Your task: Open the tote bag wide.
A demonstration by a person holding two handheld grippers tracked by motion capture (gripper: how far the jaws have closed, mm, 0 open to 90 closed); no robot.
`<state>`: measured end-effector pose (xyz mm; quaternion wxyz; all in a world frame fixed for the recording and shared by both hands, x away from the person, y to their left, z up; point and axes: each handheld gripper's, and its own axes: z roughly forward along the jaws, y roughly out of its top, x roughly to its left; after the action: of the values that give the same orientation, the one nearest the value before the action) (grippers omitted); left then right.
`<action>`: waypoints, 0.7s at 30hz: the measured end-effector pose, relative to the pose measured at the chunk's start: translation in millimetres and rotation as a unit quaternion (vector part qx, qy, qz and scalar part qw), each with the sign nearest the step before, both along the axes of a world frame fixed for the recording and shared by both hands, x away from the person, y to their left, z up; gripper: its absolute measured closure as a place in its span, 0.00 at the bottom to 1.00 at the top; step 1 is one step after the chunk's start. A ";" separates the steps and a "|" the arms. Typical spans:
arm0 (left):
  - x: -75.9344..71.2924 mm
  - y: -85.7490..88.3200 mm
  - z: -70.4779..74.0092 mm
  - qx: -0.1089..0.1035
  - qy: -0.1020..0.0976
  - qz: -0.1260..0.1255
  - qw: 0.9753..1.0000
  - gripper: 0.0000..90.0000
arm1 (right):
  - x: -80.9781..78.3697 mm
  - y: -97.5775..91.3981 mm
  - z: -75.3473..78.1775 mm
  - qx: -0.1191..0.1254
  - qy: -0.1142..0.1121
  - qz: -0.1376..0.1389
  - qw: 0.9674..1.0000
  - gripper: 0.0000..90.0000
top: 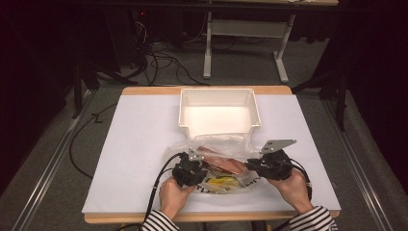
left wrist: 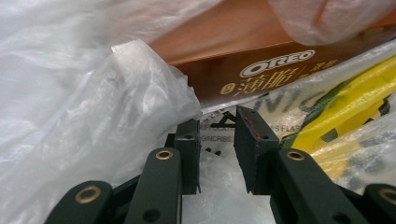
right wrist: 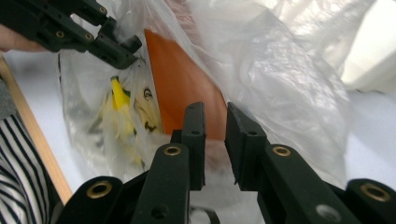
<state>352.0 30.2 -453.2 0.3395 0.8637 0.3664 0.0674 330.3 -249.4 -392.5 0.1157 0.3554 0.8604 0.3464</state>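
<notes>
An empty white bin (top: 219,108) sits on the white table (top: 139,144) (cables (top: 163,65) litter the floor beyond).

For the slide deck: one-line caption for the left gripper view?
Left tongs, slightly apart, at a clear plastic bag holding an Oreo box.

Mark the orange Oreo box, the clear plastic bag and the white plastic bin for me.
Orange Oreo box (left wrist: 261,60): left gripper view, printed front face by the logo.
Clear plastic bag (right wrist: 280,79): right gripper view, crinkled side wall.
White plastic bin (top: 219,95): high view, far inner wall.
</notes>
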 end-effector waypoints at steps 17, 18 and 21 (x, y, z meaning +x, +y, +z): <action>2.1 3.1 4.4 -0.011 -0.006 0.014 1.000 0.76 | -3.0 24.1 -16.9 -0.036 0.042 0.055 0.997 0.90; 2.9 3.2 4.3 -0.013 -0.006 0.016 1.000 0.75 | -5.5 21.8 -17.1 -0.036 0.043 0.056 0.997 0.90; 3.8 2.6 3.5 -0.012 -0.004 0.018 1.000 0.74 | -12.4 15.8 -16.7 -0.043 0.038 0.058 0.997 0.91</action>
<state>355.8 32.8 -449.7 0.3502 0.8525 0.3813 0.0725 317.9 -233.5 -409.2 0.0781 0.3127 0.8974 0.3013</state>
